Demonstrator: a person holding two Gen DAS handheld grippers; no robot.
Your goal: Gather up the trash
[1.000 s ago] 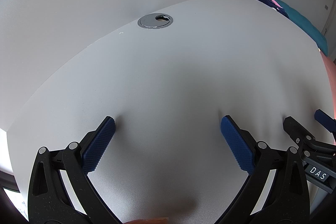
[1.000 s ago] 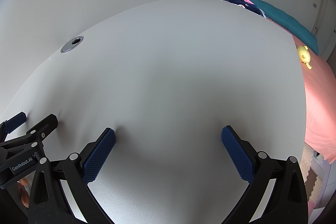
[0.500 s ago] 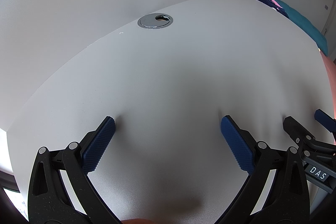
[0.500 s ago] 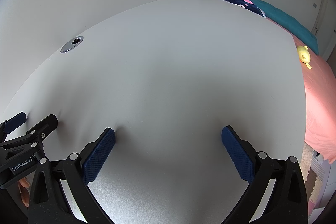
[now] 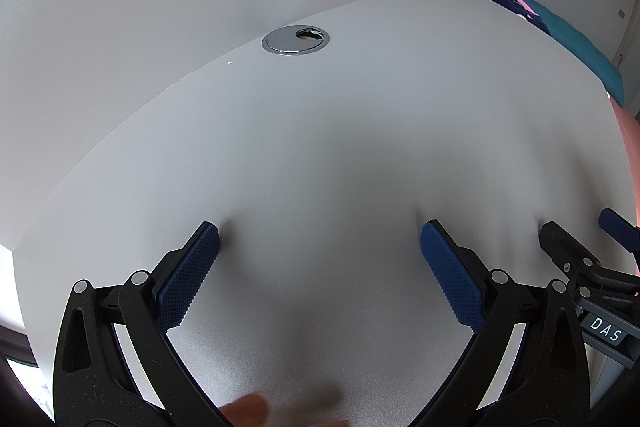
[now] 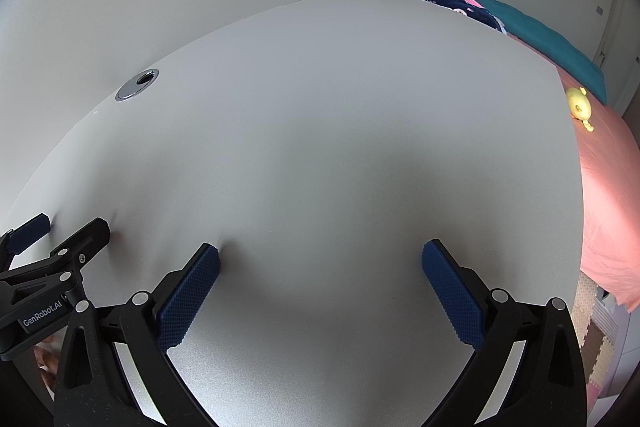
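Your left claw (image 5: 320,239) and right claw (image 6: 320,261) both rest side by side on the white table (image 5: 360,131) with fingers wide apart, just as before. New is a blurred orange shape (image 5: 250,407) at the table's near edge; no trash shows.

Even, bright daylight; soft shadows under fingers (image 5: 192,271) on bench (image 5: 340,147); strong fisheye bending, dark vignette corners; orange blur bottom edge.
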